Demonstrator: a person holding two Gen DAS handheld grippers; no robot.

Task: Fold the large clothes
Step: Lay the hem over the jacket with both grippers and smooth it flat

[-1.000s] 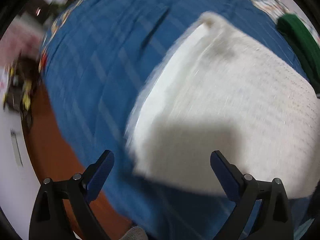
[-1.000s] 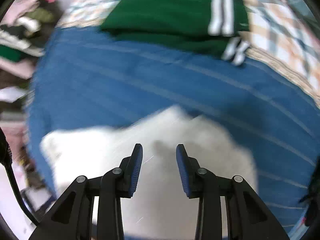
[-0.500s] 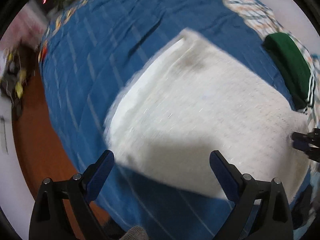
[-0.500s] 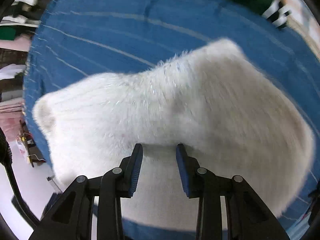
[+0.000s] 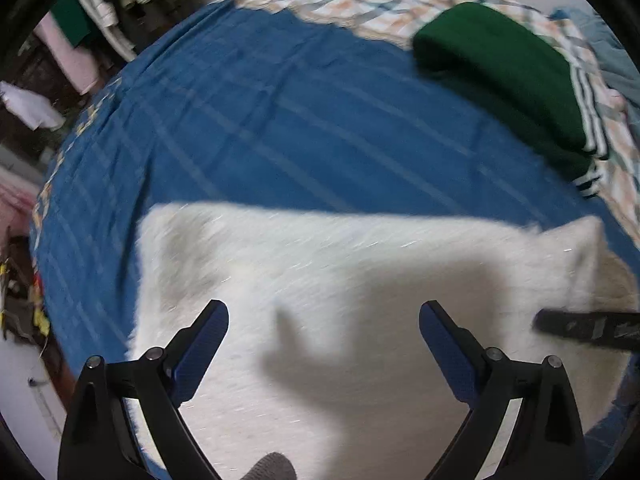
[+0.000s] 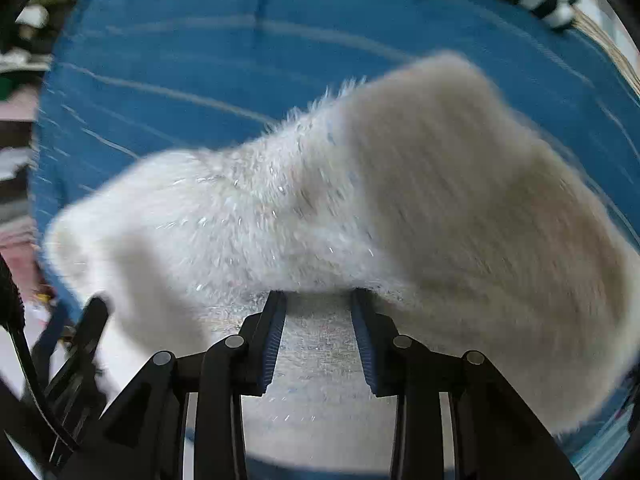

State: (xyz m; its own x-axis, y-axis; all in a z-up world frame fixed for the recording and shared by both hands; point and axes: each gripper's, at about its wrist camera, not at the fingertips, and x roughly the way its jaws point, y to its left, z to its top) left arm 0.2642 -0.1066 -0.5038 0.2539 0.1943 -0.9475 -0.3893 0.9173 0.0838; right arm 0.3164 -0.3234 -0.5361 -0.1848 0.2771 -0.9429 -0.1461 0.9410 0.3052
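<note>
Left tool (image 5: 324, 320) spread wide over white sweater (image 5: 360, 280), right tool (image 6: 318, 300) part-open against it

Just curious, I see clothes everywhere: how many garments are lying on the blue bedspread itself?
2. A fluffy white garment lies near the grippers; a folded green garment sits at the far edge, partly on the plaid blanket. Others may lie out of view.

No text, label, brand, number or sign can be read in either wrist view, whether on the white fuzzy garment (image 5: 360, 280) ahead of the left tool or on the blue striped bedspread (image 5: 280, 120) beyond it.
</note>
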